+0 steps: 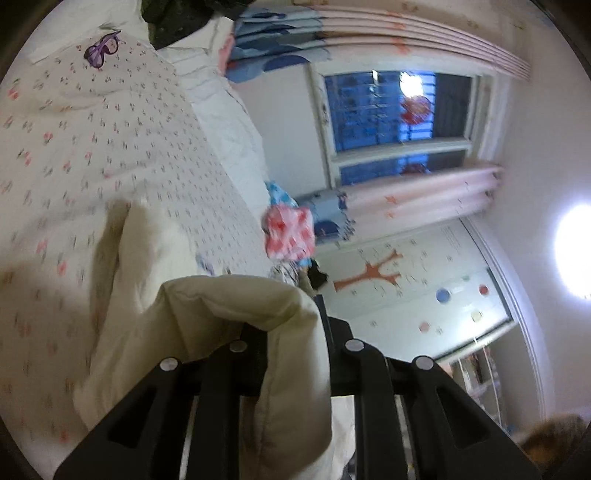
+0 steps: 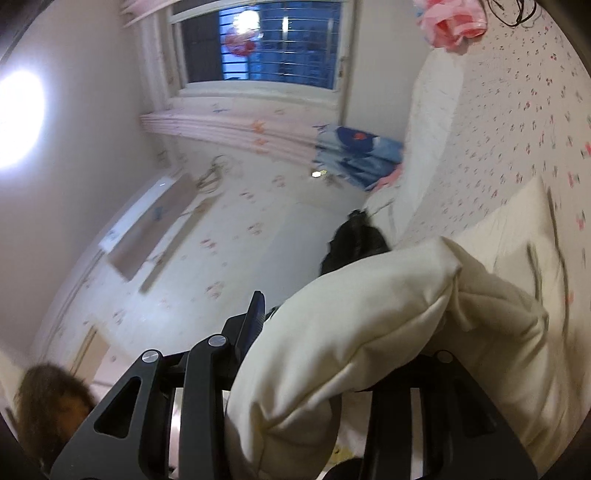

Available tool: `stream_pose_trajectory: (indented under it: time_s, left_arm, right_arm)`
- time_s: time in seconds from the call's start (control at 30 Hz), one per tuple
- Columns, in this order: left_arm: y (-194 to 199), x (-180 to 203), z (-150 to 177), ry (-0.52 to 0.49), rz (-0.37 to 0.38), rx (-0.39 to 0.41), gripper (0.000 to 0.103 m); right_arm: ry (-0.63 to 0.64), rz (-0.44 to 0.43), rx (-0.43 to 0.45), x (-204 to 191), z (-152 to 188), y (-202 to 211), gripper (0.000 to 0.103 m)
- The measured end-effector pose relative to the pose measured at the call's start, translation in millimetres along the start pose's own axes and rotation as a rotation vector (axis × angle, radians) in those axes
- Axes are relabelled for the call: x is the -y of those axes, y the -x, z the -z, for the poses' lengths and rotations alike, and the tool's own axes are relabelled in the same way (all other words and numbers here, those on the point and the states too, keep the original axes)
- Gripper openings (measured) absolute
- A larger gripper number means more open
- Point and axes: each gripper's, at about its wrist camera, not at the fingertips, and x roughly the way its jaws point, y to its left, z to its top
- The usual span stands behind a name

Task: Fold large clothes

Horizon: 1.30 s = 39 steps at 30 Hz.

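We see our left gripper [image 1: 291, 332] clamped on a fold of the cream padded garment [image 1: 229, 314] at lower centre, our right gripper [image 2: 332, 332] likewise pinching it, the rest trailing onto the floral bed [image 1: 110, 147] behind.

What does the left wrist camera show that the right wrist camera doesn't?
Only the left wrist view shows the wardrobe door with the orange tree picture, the purple sunglasses print on the bedding, and the left gripper shut on the cream garment.

Only the right wrist view shows the wall shelf, the black cable on the bed, and the right gripper shut on the same garment.

Both show the window, pink curtains, ceiling lamp and floral bedsheet.
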Motion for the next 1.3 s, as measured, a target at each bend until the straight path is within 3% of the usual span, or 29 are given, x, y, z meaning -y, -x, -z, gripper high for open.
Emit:
stream_pose_trajectory:
  time_s: [0.17, 0.33, 0.43, 0.5, 0.6, 0.67, 0.73, 0.8, 0.87, 0.9, 1.0, 1.07, 1.17, 1.23, 1.3]
  left_arm:
    - [-39.9, -22.8, -36.7, 0.05, -0.055, 0.056, 0.019]
    - [-74.0, -92.4, -48.4, 0.184, -0.259, 0.084, 0.02]
    - [-81.0, -125.9, -41.5, 0.264, -0.28, 0.092, 0.021]
    - [-80.1, -122.3, -42.4, 0.249, -0.282, 0.088, 0.022]
    - [-72.6, -104.6, -50.1, 0.241, -0.28, 0.089, 0.041]
    - [-61.5, -90.1, -56.3, 0.25, -0.243, 0.125, 0.07]
    - [-40.3, -65.7, -60.8, 0.227, -0.242, 0.213, 0.089]
    - [-28.5, -51.1, -60.0, 0.208, -0.229, 0.253, 0.093]
    - [-24.8, -31.2, -57.1, 0.149, -0.242, 0.252, 0.093]
    - [-27.4, -16.4, -53.8, 0.086, -0.264, 0.241, 0.093]
    - [-56.7, 19.7, -41.9, -0.093, -0.309, 0.169, 0.094]
    - [-98.1, 38.8, -31.2, -0.215, -0.333, 0.072, 0.094]
    - [-153.7, 52.3, -16.9, -0.402, -0.402, -0.039, 0.094]
    - [-200.8, 39.0, -9.3, -0.502, -0.446, -0.144, 0.094]
    - [-226.0, -8.1, -8.3, -0.444, -0.555, -0.216, 0.094]
  right_arm:
    - [-0.006, 0.112, 0.005, 30.3, -41.4, -39.7, 0.035]
    - [-0.158, 0.354, -0.011, 115.3, -56.2, -64.7, 0.036]
    - [-0.223, 0.366, 0.0, 144.5, -54.9, -63.9, 0.036]
    - [-0.207, 0.346, -0.015, 139.4, -57.4, -66.3, 0.049]
    - [-0.217, 0.312, -0.018, 131.1, -63.8, -65.1, 0.072]
    - [-0.238, 0.284, 0.015, 122.2, -69.2, -59.3, 0.086]
    - [-0.204, 0.298, 0.056, 105.8, -76.2, -55.9, 0.095]
    - [-0.17, 0.32, 0.053, 93.9, -75.5, -55.2, 0.096]
    - [-0.069, 0.395, 0.029, 72.0, -68.7, -60.1, 0.096]
    - [-0.021, 0.433, 0.014, 63.7, -65.0, -62.4, 0.096]
    - [0.234, 0.677, -0.082, 32.8, -44.4, -89.9, 0.096]
    - [0.353, 0.821, -0.15, 29.6, -30.4, -112.8, 0.096]
    - [0.44, 0.969, -0.205, 45.4, -14.9, -141.6, 0.096]
    - [0.479, 1.044, -0.24, 69.9, -5.7, -157.3, 0.096]
    - [0.535, 1.135, -0.285, 99.3, 3.4, -174.2, 0.097]
